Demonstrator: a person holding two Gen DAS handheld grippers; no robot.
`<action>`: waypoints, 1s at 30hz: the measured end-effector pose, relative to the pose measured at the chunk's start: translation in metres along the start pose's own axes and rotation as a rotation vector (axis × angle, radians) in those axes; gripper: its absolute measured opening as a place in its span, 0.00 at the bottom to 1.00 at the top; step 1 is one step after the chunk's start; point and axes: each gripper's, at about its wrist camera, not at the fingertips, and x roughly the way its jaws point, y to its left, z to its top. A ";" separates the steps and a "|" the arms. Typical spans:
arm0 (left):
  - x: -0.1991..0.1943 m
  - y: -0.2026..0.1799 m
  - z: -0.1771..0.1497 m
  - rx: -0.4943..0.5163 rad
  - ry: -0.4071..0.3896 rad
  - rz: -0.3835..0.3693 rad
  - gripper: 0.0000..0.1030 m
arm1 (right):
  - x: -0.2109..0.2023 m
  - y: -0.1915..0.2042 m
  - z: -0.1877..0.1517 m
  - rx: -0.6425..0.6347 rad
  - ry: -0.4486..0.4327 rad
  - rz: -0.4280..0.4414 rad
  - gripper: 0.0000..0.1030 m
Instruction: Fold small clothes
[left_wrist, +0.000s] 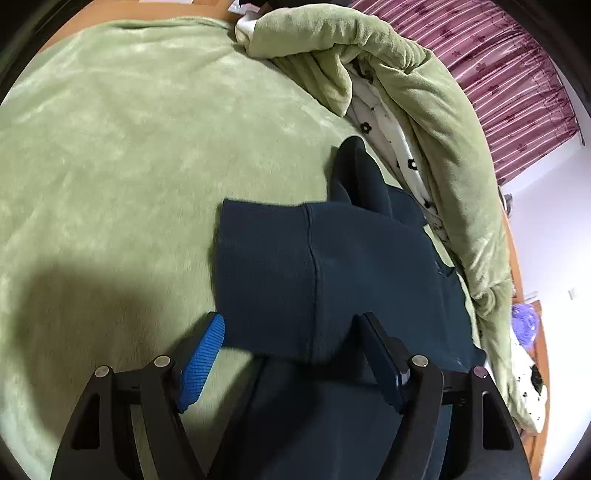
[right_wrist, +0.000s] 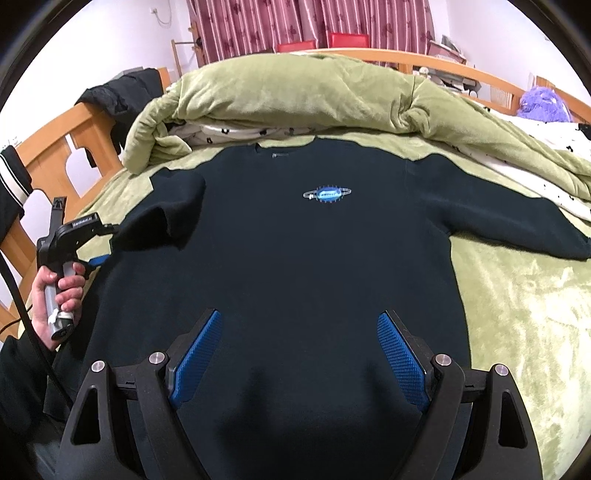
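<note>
A dark navy sweatshirt (right_wrist: 295, 258) with a small blue chest logo (right_wrist: 327, 193) lies front up on the green bedspread (right_wrist: 517, 314). Its right sleeve (right_wrist: 517, 225) is spread out to the right. Its left sleeve (right_wrist: 166, 218) is folded in over the body. In the left wrist view the folded sleeve (left_wrist: 295, 266) lies between the open jaws of my left gripper (left_wrist: 291, 328); the gripper also shows at the shirt's left side in the right wrist view (right_wrist: 101, 254). My right gripper (right_wrist: 300, 325) is open above the shirt's lower body, holding nothing.
A rolled green quilt (right_wrist: 295, 96) with a white flowered lining lies behind the shirt's collar. A wooden bed frame (right_wrist: 44, 155) with a black jacket (right_wrist: 122, 96) on it stands at the left. A purple plush toy (right_wrist: 543, 103) lies far right. Maroon curtains hang behind.
</note>
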 end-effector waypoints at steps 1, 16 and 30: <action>0.000 -0.002 0.002 0.012 -0.010 0.010 0.62 | 0.003 0.000 -0.001 0.001 0.008 -0.003 0.83; -0.060 -0.146 -0.015 0.446 -0.181 -0.106 0.01 | 0.000 -0.006 -0.002 0.009 0.001 0.001 0.83; -0.041 -0.108 -0.046 0.270 -0.100 0.024 0.56 | -0.014 -0.031 -0.002 0.044 -0.038 -0.009 0.83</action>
